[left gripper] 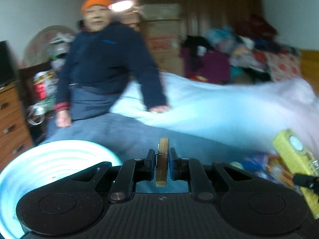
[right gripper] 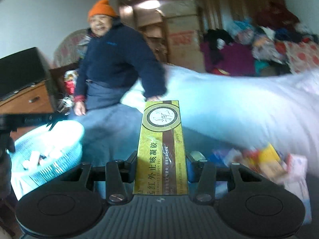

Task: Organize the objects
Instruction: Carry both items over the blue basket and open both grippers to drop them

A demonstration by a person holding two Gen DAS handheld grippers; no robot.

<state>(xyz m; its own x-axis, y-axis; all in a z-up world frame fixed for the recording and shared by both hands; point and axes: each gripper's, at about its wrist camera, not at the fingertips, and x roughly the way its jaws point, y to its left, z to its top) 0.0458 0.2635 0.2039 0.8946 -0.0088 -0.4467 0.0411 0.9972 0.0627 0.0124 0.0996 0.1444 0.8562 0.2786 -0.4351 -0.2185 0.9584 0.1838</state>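
Left gripper jaws are clamped on a wooden clothespin, right of the pale blue slatted plastic basket. Right gripper jaws are clamped on a long yellow-gold cardboard box, right of that basket.

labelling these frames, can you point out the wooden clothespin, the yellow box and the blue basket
wooden clothespin (left gripper: pixel 162 166), left wrist view, mid-length of the wood between the jaws
yellow box (right gripper: pixel 162 149), right wrist view, middle of its printed face
blue basket (right gripper: pixel 59 163), right wrist view, slatted outer wall
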